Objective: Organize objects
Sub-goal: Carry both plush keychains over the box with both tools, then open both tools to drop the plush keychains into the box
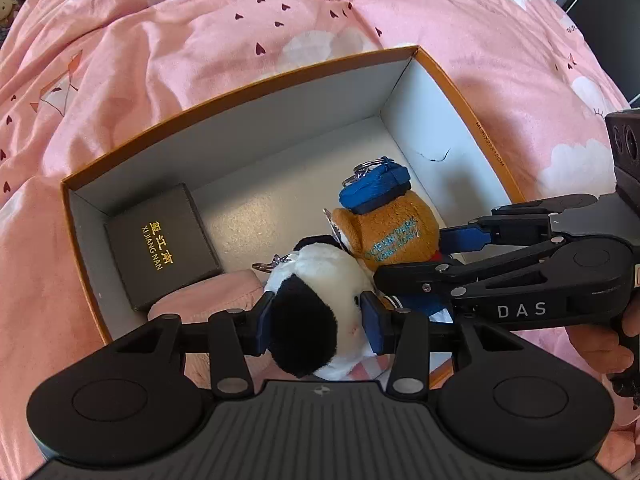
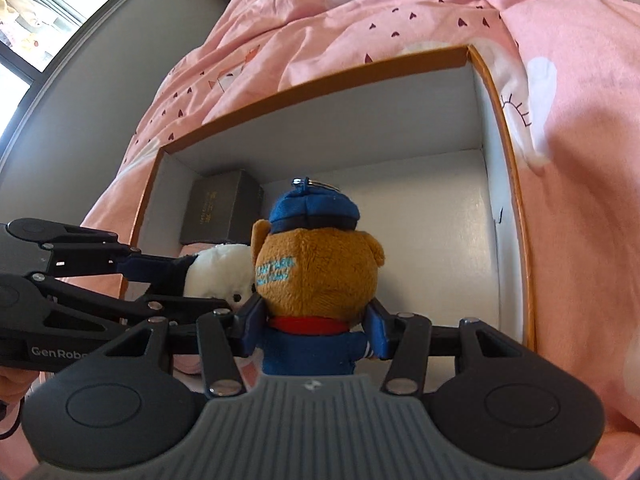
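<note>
My left gripper (image 1: 318, 320) is shut on a black-and-white plush panda (image 1: 316, 308) with a key ring, held over the near edge of an open orange box (image 1: 248, 84) with a white inside. My right gripper (image 2: 314, 328) is shut on a brown plush bear (image 2: 316, 272) in a blue cap and blue outfit, held just to the panda's right over the same edge. In the left wrist view the bear (image 1: 384, 228) and the right gripper (image 1: 440, 256) come in from the right. In the right wrist view the panda (image 2: 224, 268) and the left gripper (image 2: 180, 280) come in from the left.
A small black gift box (image 1: 160, 244) with gold lettering lies in the orange box's left corner; it also shows in the right wrist view (image 2: 220, 212). The orange box rests on a rumpled pink duvet (image 1: 200, 32). A grey wall and a window (image 2: 48, 12) are at the left.
</note>
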Demonstrator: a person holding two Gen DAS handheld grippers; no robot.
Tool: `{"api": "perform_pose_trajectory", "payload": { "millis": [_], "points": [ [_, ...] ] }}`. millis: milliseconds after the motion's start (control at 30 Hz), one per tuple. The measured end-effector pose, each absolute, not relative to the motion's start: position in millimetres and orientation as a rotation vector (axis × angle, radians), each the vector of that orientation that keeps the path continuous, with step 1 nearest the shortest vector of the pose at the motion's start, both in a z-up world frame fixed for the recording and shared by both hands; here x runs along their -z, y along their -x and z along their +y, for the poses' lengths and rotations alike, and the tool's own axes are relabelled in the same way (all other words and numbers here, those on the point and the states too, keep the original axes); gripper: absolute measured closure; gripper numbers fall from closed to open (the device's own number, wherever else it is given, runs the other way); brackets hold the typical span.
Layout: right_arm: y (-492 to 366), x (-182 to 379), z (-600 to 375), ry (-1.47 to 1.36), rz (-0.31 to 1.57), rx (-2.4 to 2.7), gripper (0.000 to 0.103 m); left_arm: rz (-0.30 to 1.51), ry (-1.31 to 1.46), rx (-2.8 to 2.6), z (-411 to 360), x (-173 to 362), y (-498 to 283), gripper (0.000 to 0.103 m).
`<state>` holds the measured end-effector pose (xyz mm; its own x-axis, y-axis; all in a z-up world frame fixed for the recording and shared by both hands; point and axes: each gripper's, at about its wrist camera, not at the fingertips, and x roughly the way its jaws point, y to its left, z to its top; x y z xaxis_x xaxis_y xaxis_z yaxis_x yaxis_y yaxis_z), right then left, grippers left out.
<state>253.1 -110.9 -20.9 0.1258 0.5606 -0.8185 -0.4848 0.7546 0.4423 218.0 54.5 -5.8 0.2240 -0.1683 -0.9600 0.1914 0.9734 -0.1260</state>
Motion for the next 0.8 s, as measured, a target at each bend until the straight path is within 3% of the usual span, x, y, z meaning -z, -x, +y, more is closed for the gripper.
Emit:
{"api": "perform_pose_trajectory", "payload": {
  "millis": [300,467,800],
  "points": [
    [-270.6,44.5,-105.9,-0.065,1.346,-0.699,0.05,1.391,-0.09,0.288,48.8,24.1,-238.0,0.05],
    [-274.2,49.6,-98.3,-0.033,1.367,-0.684,0.049,1.378,-0.054,0.306,59.8,25.1,-234.3,0.043],
    [-269.7,51.9,-90.4,0.054,1.341,-0.699,0.043,1.29,0.004,0.356,86.6,0.2,-216.8,0.043]
  ]
}}
